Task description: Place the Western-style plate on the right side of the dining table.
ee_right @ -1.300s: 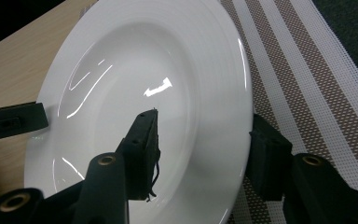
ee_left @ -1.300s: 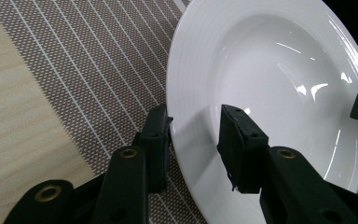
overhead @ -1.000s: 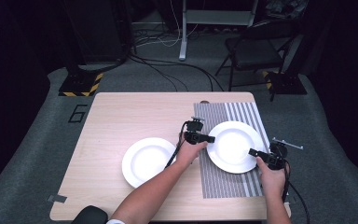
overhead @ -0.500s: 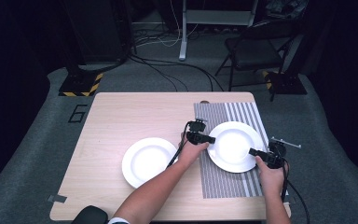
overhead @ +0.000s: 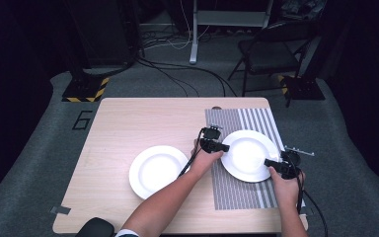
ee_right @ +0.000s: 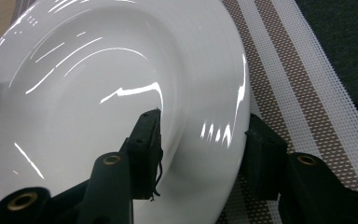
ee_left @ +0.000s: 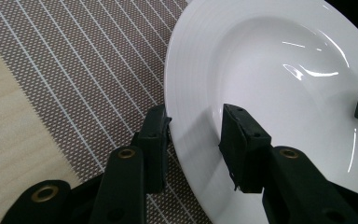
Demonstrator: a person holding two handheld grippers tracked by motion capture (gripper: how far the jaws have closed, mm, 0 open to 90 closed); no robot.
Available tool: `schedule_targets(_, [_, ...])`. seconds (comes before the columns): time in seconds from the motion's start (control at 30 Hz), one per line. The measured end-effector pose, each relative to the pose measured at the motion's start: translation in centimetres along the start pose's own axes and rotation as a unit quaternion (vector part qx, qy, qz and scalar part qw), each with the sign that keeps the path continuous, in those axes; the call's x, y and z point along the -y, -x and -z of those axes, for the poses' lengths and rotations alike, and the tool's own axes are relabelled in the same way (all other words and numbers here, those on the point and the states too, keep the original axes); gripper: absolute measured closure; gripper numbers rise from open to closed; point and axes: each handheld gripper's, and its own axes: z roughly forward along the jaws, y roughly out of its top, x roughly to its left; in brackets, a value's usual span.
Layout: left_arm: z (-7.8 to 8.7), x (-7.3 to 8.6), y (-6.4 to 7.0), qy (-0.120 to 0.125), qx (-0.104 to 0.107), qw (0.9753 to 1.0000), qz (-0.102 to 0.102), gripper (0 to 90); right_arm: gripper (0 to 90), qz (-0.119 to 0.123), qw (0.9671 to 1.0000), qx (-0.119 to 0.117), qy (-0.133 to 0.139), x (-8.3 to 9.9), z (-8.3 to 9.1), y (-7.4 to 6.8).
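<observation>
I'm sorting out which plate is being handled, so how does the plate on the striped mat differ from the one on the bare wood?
The right plate lies on the striped mat; the left plate lies on the bare table. The left tongs and right tongs straddle opposite rims of the right plate; nothing touches the left plate. Whether the right plate is lifted cannot be told. Both are round, white, empty, and look alike in size.

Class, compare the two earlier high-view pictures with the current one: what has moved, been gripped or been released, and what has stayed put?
Nothing visibly changed. The left gripper and right gripper stay at opposite rims of the plate on the striped mat, each with one jaw over and one under the rim. The mat, the second plate and the table are where they were.
</observation>
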Motion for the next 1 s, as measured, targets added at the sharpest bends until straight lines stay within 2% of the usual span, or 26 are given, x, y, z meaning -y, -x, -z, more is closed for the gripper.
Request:
schedule_targets(0.33, [-0.31,0.04,-0.05,0.001,-0.001,1.0,0.005,61.0,52.6,0.006,0.9999,0.013,-0.005,0.19,-0.29,-0.22])
schedule_targets(0.4, [-0.28,-0.03,-0.19,-0.002,0.003,1.0,0.007,61.3,52.6,0.007,0.9999,0.013,-0.006,0.24,-0.36,-0.23])
schedule_targets(0.47, [-0.3,-0.09,-0.15,-0.002,0.001,1.0,0.002,61.2,52.6,0.007,0.9999,0.014,-0.006,0.27,-0.43,-0.21])
schedule_targets(0.7, [-0.3,-0.1,-0.11,-0.003,0.001,1.0,0.004,61.1,52.5,0.013,0.9997,0.021,-0.005,0.33,-0.43,-0.4])
schedule_targets(0.87, [-0.15,-0.12,-0.14,-0.009,-0.002,0.9998,-0.015,59.5,50.6,0.035,0.9989,0.031,-0.004,0.46,-0.38,-0.64])
schedule_targets(0.93, [0.12,-0.19,-0.07,-0.001,-0.003,0.9999,-0.011,58.0,50.9,0.028,0.9992,0.027,-0.006,0.44,-0.26,-0.56])
schedule_targets(1.0, [0.48,-0.33,-0.08,0.005,-0.005,0.9999,-0.016,56.3,50.8,0.03,0.9992,0.028,-0.002,0.35,0.08,-0.47])
